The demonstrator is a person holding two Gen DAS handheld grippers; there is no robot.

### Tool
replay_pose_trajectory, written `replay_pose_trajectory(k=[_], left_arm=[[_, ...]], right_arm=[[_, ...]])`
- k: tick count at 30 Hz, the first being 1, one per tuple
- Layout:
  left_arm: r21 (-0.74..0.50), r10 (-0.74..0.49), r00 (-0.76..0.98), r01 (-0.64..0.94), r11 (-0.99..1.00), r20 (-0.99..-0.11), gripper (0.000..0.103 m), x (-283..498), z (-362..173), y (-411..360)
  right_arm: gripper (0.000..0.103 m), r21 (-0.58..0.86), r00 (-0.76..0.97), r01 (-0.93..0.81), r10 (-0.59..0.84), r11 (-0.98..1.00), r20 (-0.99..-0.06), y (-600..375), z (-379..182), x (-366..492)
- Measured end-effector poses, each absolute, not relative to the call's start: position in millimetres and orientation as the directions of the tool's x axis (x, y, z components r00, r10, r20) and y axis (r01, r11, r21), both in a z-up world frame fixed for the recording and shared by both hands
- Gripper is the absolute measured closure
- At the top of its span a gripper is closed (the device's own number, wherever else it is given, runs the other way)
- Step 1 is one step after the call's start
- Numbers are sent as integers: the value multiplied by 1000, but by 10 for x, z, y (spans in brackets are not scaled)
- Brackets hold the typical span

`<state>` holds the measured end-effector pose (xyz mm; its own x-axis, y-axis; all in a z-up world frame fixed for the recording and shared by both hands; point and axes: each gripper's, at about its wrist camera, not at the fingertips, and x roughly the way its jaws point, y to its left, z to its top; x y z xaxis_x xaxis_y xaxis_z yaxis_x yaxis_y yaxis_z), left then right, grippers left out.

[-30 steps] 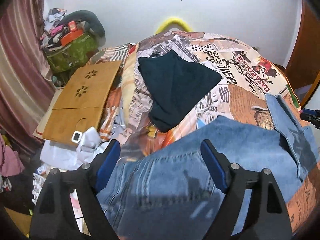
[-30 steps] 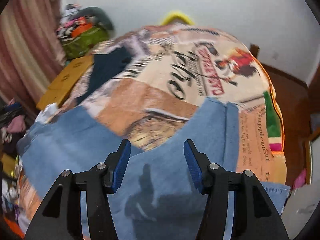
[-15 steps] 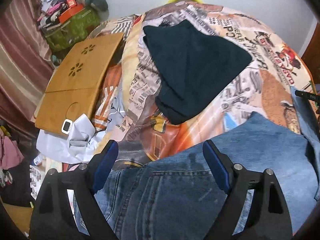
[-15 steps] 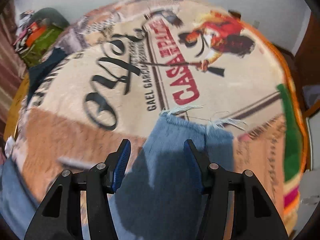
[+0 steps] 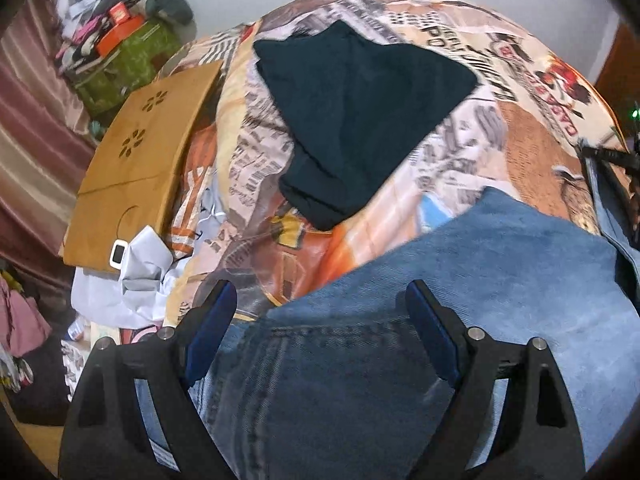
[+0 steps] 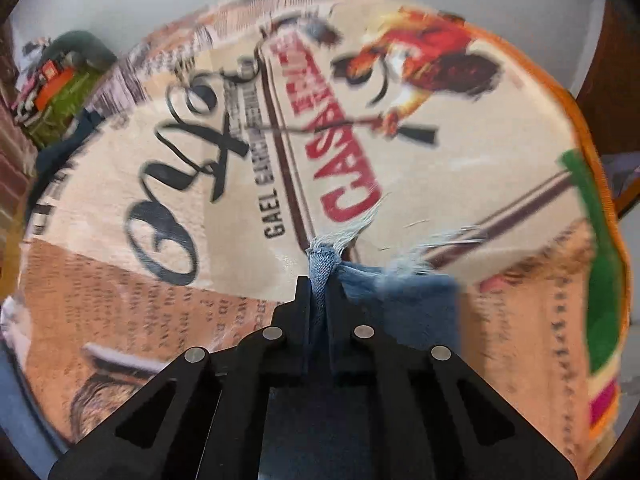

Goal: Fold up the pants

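Observation:
Blue jeans (image 5: 460, 280) lie spread over a bed with a printed cover (image 5: 400, 208). In the left wrist view my left gripper (image 5: 322, 308) hangs open over the waist end of the jeans, its blue pads on either side of the denim without pressing it. In the right wrist view my right gripper (image 6: 320, 284) is shut on the frayed hem of a jeans leg (image 6: 322, 260), with a pinch of denim sticking up between the black fingers. The rest of that leg (image 6: 404, 292) lies flat to the right of the fingers.
A folded dark garment (image 5: 360, 112) lies on the bed beyond the jeans. A wooden lap tray (image 5: 140, 160) and crumpled white cloth (image 5: 136, 276) sit at the bed's left edge. Cluttered bags (image 5: 120, 48) stand in the far left corner by a striped curtain (image 5: 28, 128).
The right gripper travelled along the leg to its frayed hem and closed on it. The left gripper sank closer over the waist of the jeans and stayed open.

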<state>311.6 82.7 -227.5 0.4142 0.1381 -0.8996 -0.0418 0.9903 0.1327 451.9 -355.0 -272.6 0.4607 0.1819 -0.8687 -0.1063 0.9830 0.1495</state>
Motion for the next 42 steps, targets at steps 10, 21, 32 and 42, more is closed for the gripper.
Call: replay_pose_trajectory(k=[10, 21, 32, 42], left_arm=[[92, 53, 415, 75, 993, -908, 17, 2933, -2125, 26], [81, -9, 378, 222, 972, -926, 17, 2624, -2222, -846], [64, -26, 375, 225, 972, -927, 16, 2526, -2249, -956], [60, -23, 439, 173, 983, -898, 16, 2433, -2047, -728]], right_arm=[[98, 213, 682, -77, 207, 974, -701, -4608, -1221, 3535], [98, 157, 775, -32, 124, 987, -620, -5312, -606, 2753], [95, 165, 607, 132, 52, 978, -793, -5778, -1802, 2177], [55, 22, 570, 205, -101, 978, -816, -5709, -1680, 1952]])
